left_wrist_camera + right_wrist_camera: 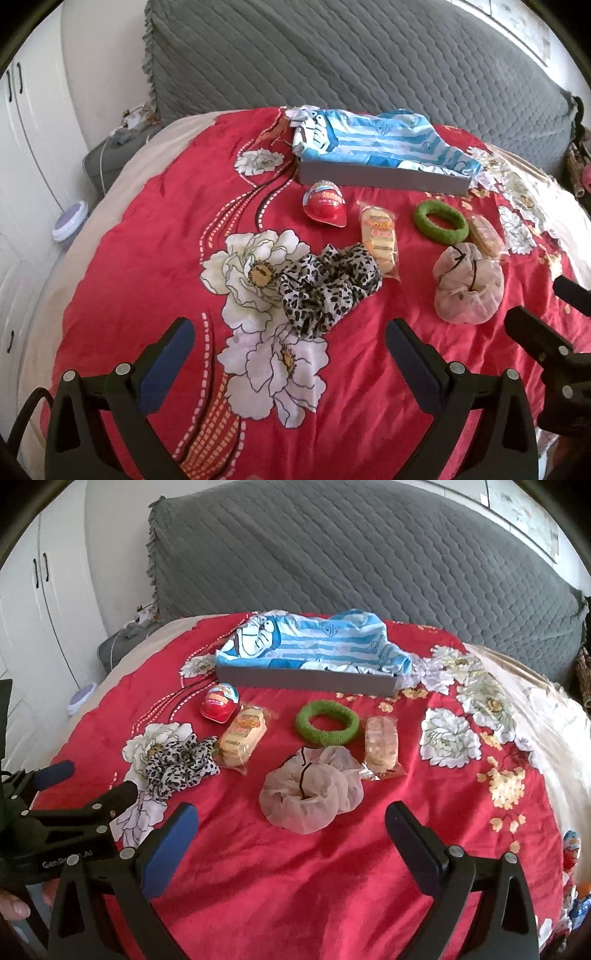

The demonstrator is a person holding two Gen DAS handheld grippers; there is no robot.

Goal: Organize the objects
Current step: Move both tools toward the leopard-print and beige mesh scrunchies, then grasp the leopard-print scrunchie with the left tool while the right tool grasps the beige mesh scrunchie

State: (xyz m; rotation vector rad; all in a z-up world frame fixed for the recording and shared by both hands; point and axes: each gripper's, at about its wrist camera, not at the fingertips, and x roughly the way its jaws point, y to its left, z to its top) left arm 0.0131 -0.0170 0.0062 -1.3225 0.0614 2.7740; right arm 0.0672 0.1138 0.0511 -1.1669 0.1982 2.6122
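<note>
Left wrist view: the left tool [290, 341] hovers over the red floral bedspread [147, 229] with its fingers spread apart and nothing between them. Directly ahead of the fingertips lies the leopard-print scrunchie [328, 286], a crumpled ring with no clear long axis. Beyond it, ahead and slightly right, a packet of biscuits [380, 242] lies with its long axis running away from the tool. A red egg-shaped toy capsule [325, 208] sits farther ahead, its pointed end aimed back toward the tool. A green ring [440, 221], a second biscuit packet [485, 236] and a beige mesh scrunchie [469, 286] lie ahead to the right. A gray box [380, 175] holding a blue striped cloth [369, 142] stands farthest ahead.

Right wrist view: the right tool [291, 821] is likewise spread apart and empty, with the beige mesh scrunchie [310, 794] just ahead between the finger lines. The green ring [327, 723] lies flat beyond it; the biscuit packet [382, 747] ahead right has its long axis pointing away from the tool. The left tool [92, 779] appears at far left, near the leopard-print scrunchie [181, 764]. The gray box [310, 681] lies crosswise, far ahead.

Judged step: picking up a first item, probably for the box. A soft scrunchie is best pinched across one bunched side, low to the bedspread, without catching the fabric beneath.
</note>
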